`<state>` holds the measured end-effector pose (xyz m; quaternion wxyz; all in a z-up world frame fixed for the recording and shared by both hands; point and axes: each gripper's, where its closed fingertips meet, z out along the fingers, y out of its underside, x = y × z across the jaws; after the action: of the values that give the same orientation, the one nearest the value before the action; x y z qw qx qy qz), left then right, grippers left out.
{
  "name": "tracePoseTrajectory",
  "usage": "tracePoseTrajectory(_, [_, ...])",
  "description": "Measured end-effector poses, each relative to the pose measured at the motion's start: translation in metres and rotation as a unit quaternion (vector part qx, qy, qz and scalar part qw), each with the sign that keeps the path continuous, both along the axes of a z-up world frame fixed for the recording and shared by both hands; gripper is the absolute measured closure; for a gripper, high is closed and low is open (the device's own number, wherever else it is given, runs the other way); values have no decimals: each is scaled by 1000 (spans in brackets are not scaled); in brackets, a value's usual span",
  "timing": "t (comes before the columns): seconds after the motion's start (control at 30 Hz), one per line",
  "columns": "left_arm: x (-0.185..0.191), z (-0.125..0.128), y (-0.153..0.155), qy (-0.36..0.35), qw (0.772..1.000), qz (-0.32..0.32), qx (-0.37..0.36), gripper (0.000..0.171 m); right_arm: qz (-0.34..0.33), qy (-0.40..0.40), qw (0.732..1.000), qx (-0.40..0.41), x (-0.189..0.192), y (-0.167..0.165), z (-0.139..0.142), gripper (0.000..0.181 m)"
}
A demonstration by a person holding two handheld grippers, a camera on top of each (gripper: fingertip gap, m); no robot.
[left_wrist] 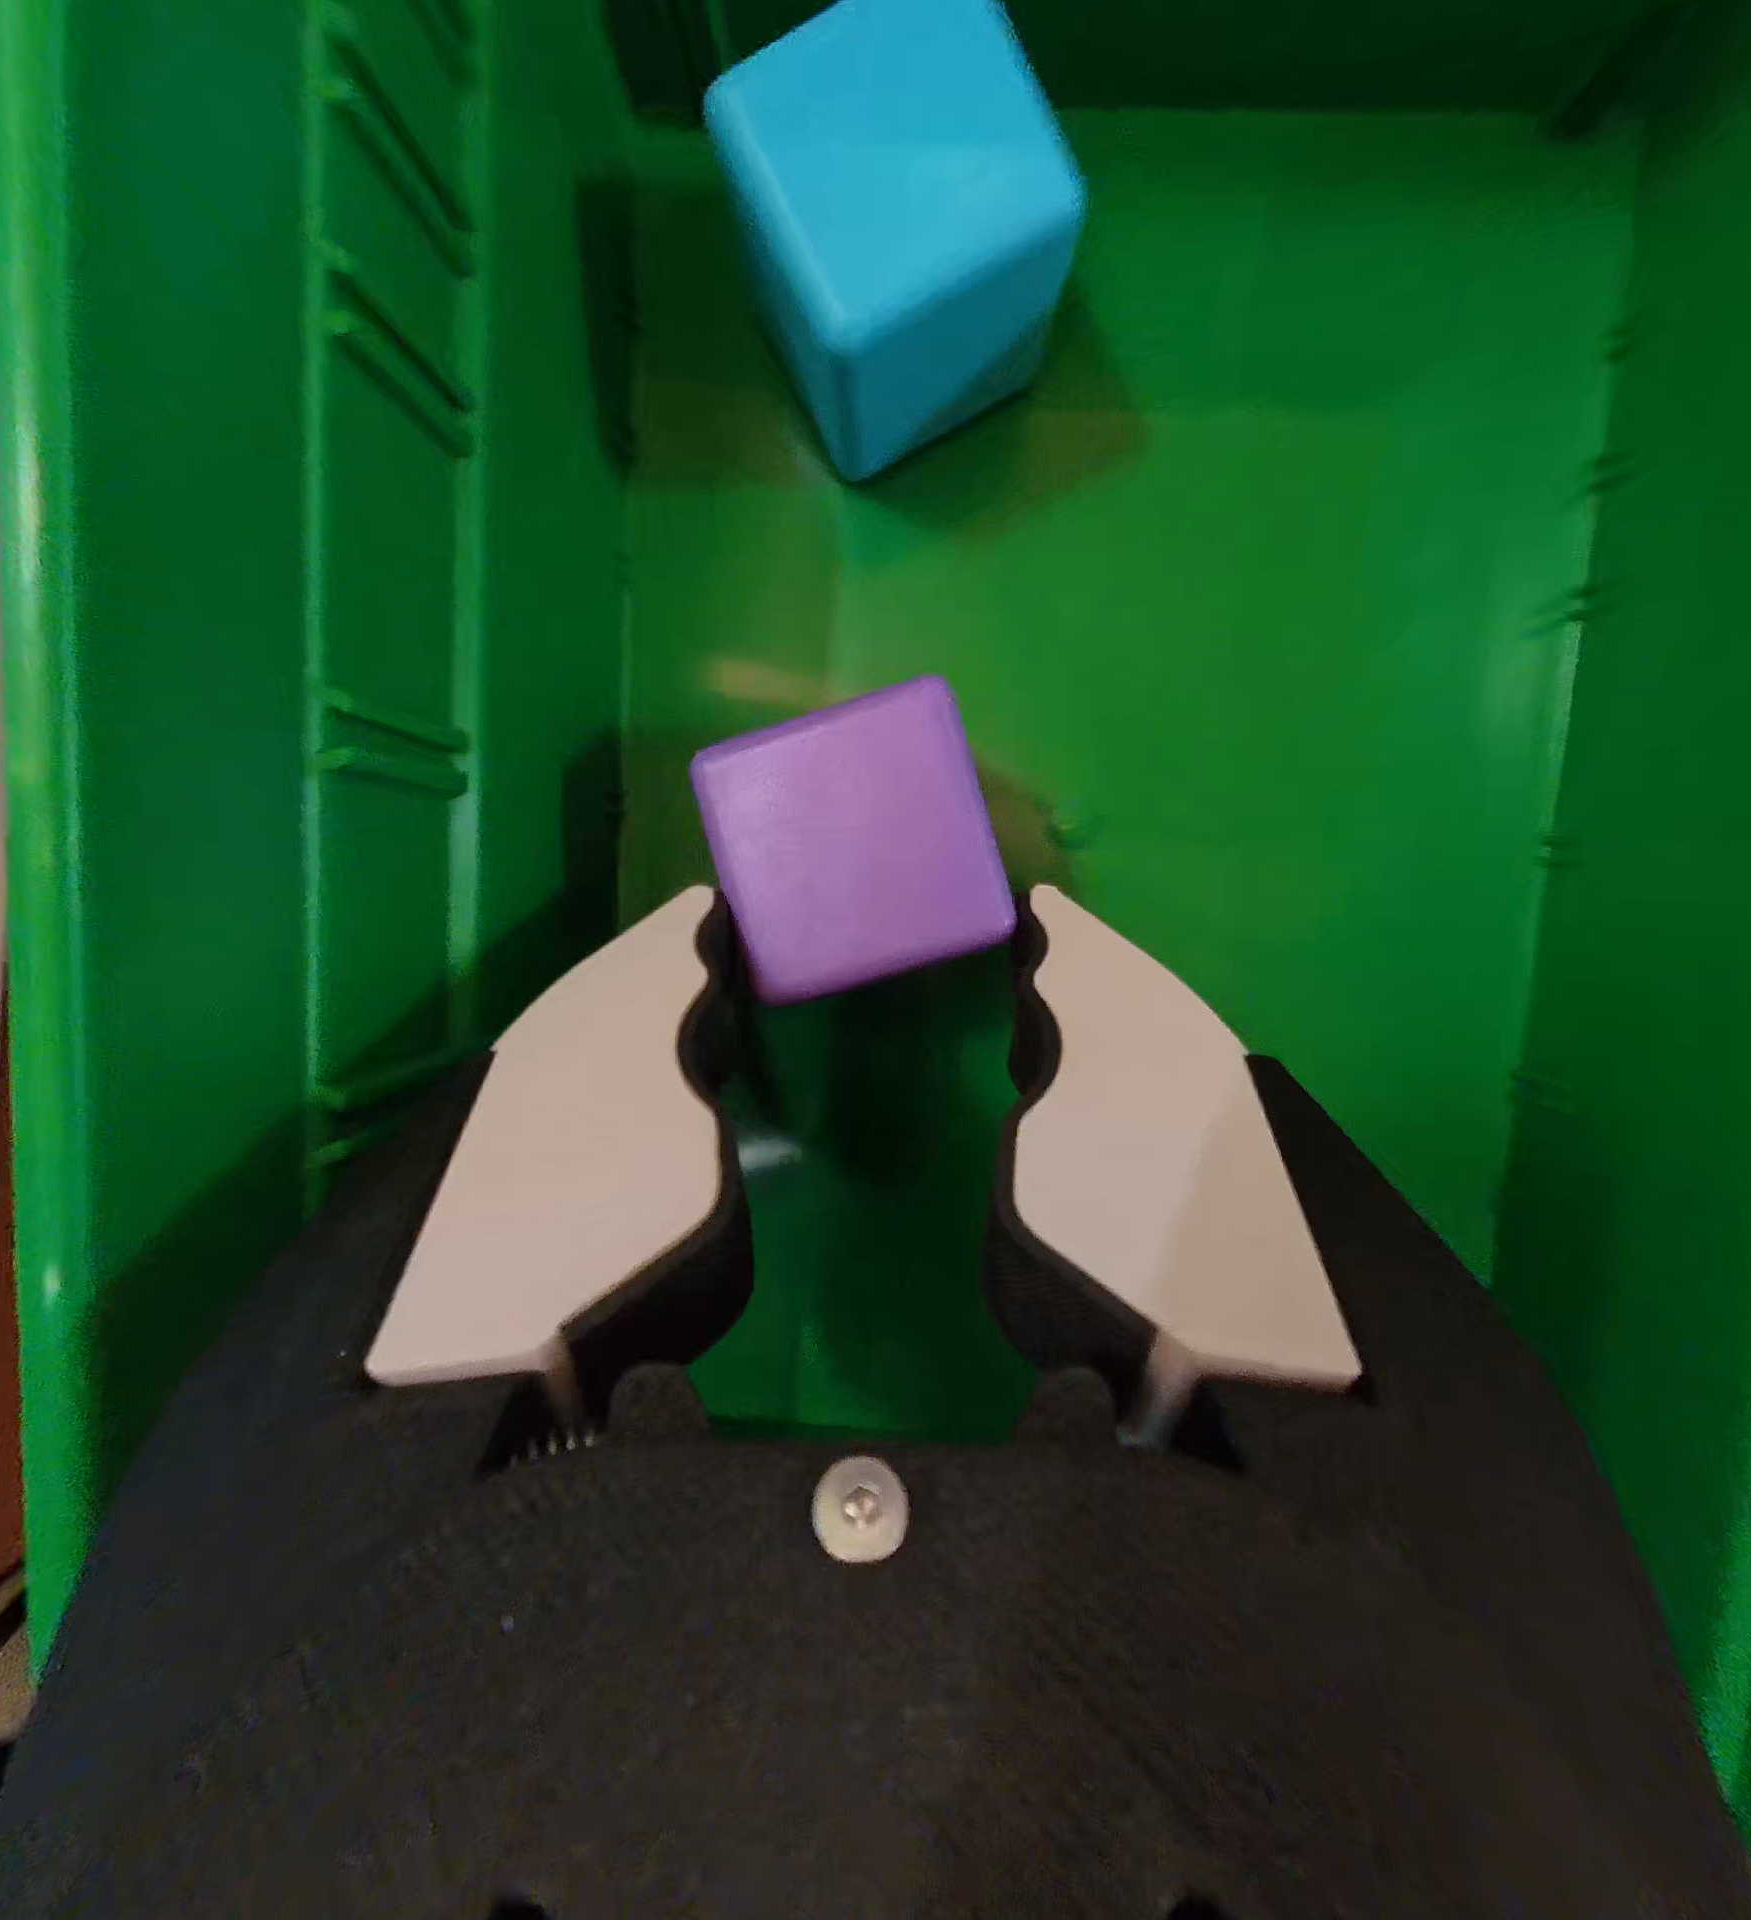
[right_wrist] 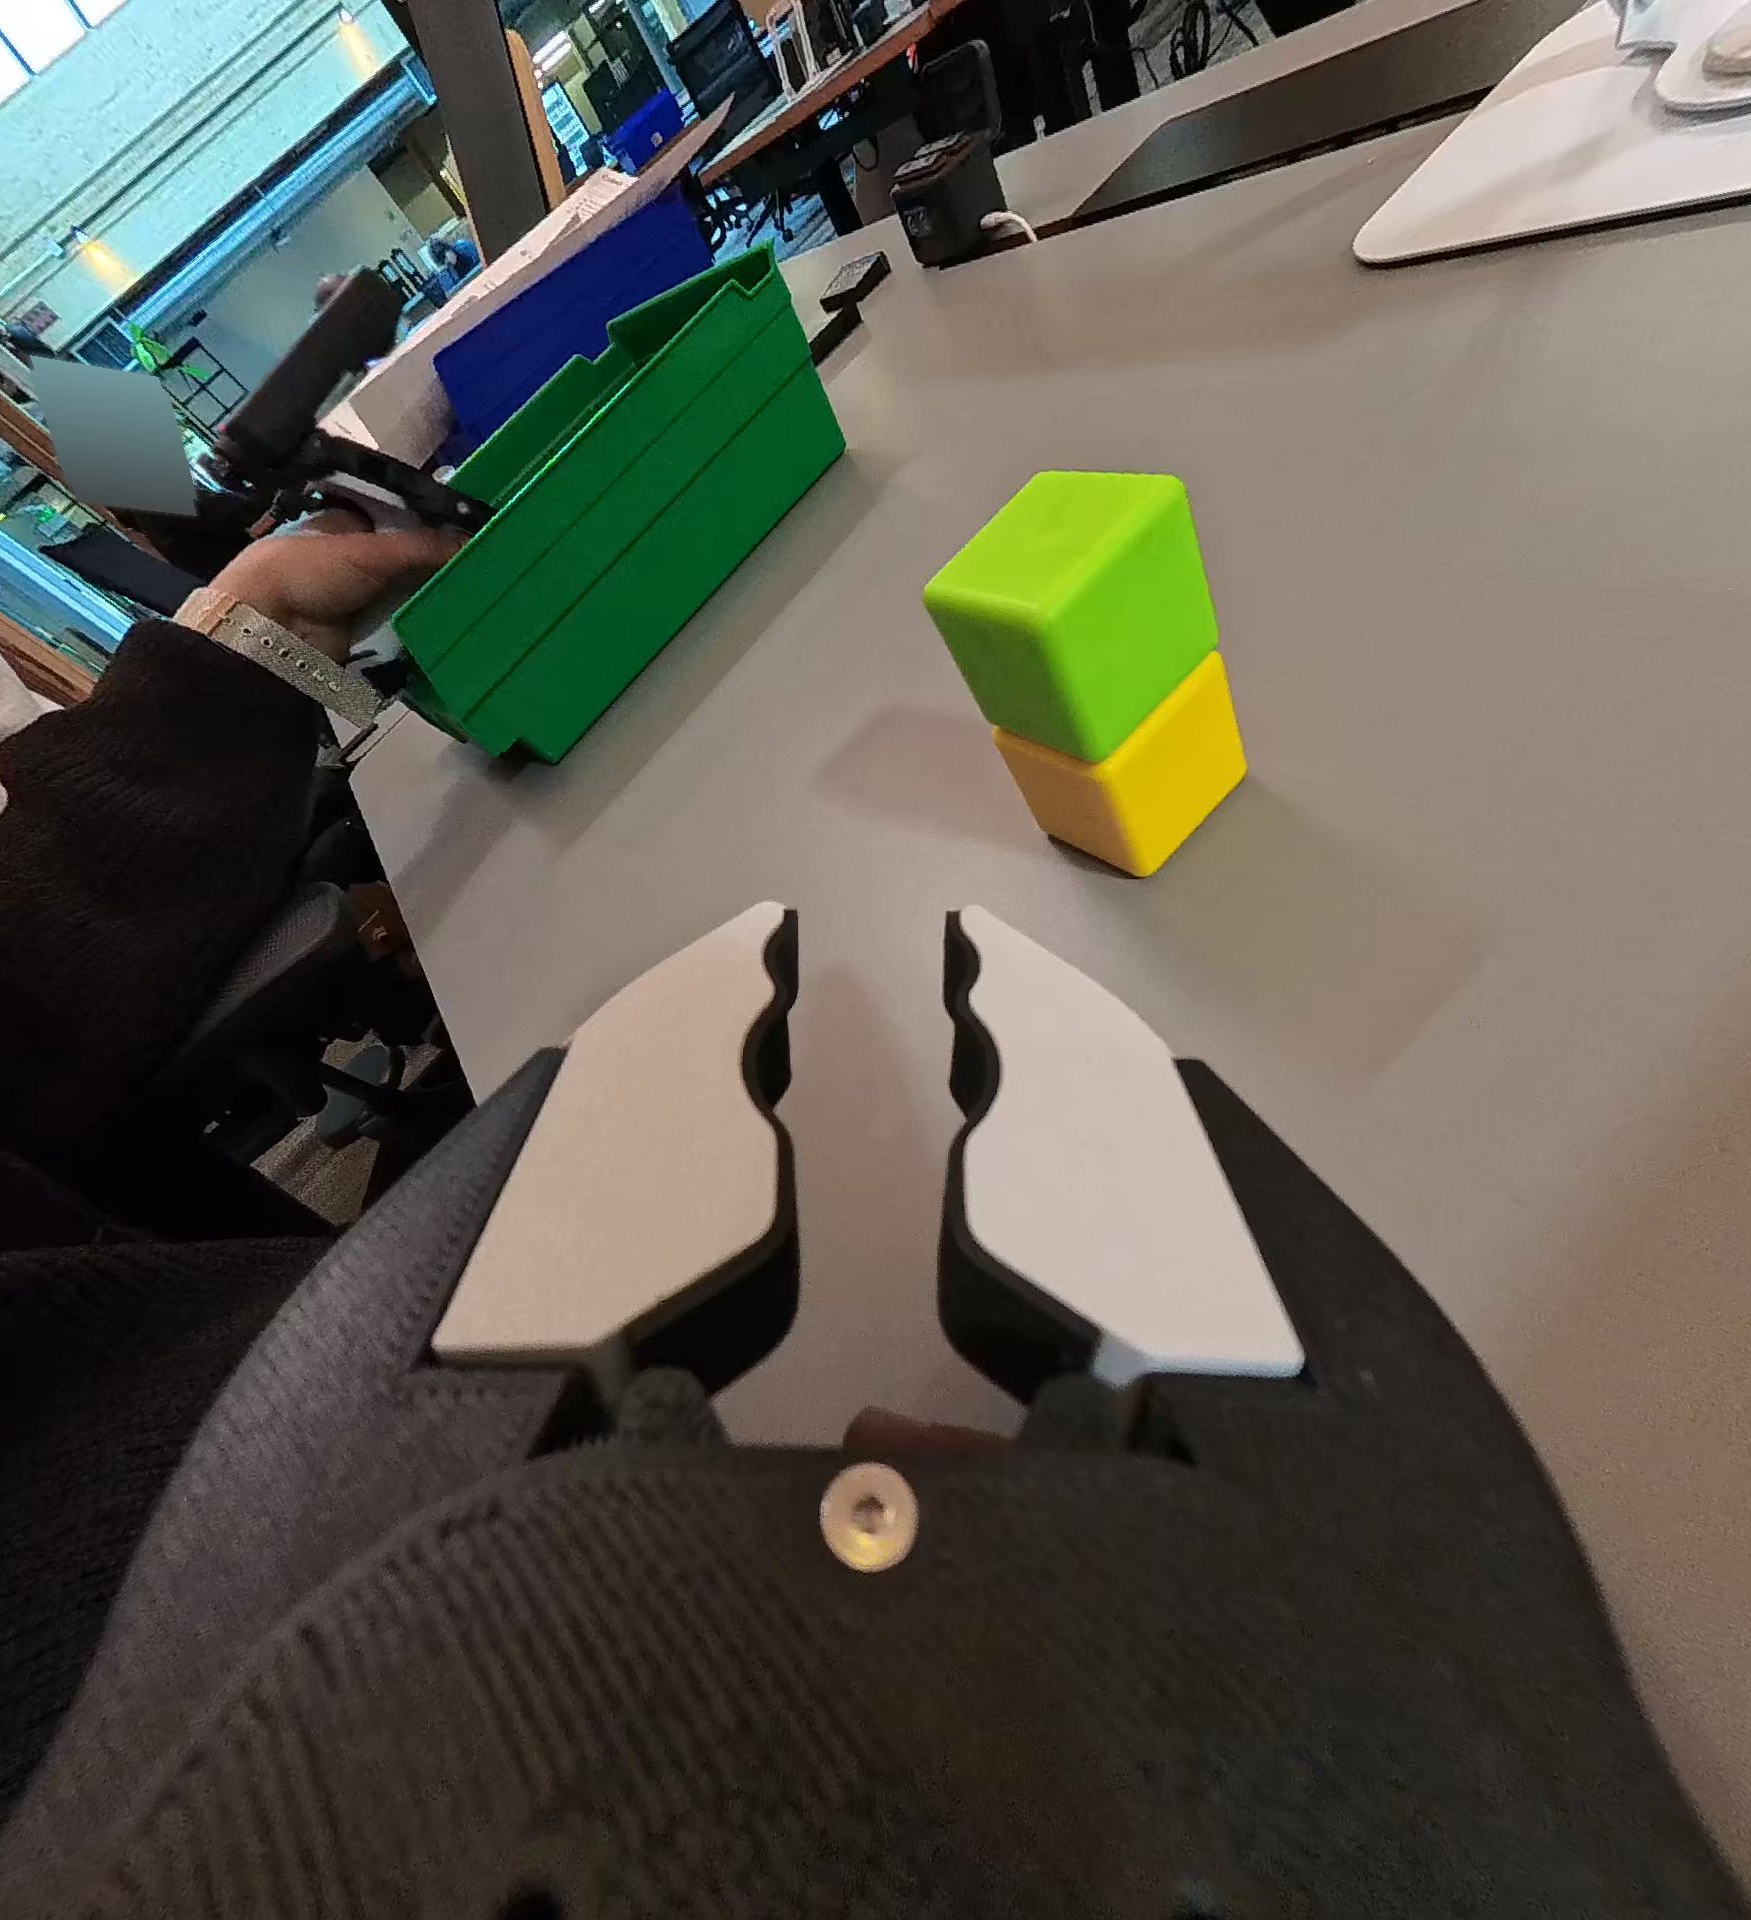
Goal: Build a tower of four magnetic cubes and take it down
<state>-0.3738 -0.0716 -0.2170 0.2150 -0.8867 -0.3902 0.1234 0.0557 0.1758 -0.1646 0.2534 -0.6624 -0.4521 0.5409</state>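
Purple cube [left_wrist: 853, 842] pinched at left gripper [left_wrist: 866, 935] jaw tips; right gripper [right_wrist: 871, 940] jaws spread, empty

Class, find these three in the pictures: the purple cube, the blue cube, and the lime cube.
purple cube [left_wrist: 855, 842]: left wrist view, its facing side.
blue cube [left_wrist: 881, 187]: left wrist view, its broad upper face.
lime cube [right_wrist: 1079, 613]: right wrist view, its front corner.

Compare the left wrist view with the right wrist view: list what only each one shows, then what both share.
Left wrist only: the left tool gripping a purple cube inside the bin, with a blue cube on the bin floor.

Right wrist only: the open, empty right tool over the table, and a green cube stacked on a yellow cube.

Both: the green bin.
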Motion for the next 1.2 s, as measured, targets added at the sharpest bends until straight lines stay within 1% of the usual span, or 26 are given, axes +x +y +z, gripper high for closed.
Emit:
tracePoseTrajectory(0.1, [7,15,15,7,999,-34,35,120,0,-1,1000,2,0,0,0,154])
tracePoseTrajectory(0.2, [9,42,29,50,995,-59,62,121,-1,-1,1000,1,0,1,0,154])
tracePoseTrajectory(0.27, [13,66,38,84,990,-76,80,121,-3,0,1000,0,0,2,0,154])
tracePoseTrajectory(0.37, [37,110,66,128,975,-132,126,121,-5,1,1000,-2,0,3,0,154])
tracePoseTrajectory(0.43, [69,142,95,153,953,-202,168,121,-6,1,1000,-4,0,4,0,154])
tracePoseTrajectory(0.47, [88,156,111,161,939,-242,185,121,-6,0,1000,-4,0,5,-1,154])
tracePoseTrajectory(0.53, [130,175,143,174,906,-330,200,120,-6,1,1000,-5,1,5,-1,154])
tracePoseTrajectory(0.6, [172,179,173,180,866,-429,185,120,-6,1,1000,-4,1,4,0,154])
tracePoseTrajectory(0.63, [192,177,186,180,841,-481,171,120,-5,1,1000,-2,1,4,0,154])
tracePoseTrajectory(0.7, [231,168,209,172,778,-585,150,120,-5,1,1000,1,2,3,0,154])
tracePoseTrajectory(0.77, [262,161,232,155,717,-663,150,120,-4,0,1000,5,2,3,0,155])
tracePoseTrajectory(0.8, [276,159,243,135,692,-691,160,120,-4,0,1000,6,1,2,0,155])
tracePoseTrajectory(0.9, [315,155,270,49,631,-750,189,120,-4,-2,1000,12,1,1,-1,157])
tracePoseTrajectory(0.97, [336,151,283,20,589,-782,203,120,-5,-6,1000,25,1,1,-2,157])
tracePoseTrajectory(1.0, [345,147,287,6,574,-794,202,120,-6,-9,999,34,2,1,-3,157])
tracePoseTrajectory(1.07, [356,134,292,-16,554,-811,189,120,-7,-15,999,47,3,1,-5,157])
tracePoseTrajectory(1.2, [364,111,297,-43,543,-823,165,120,-12,-20,999,46,9,0,-7,157])
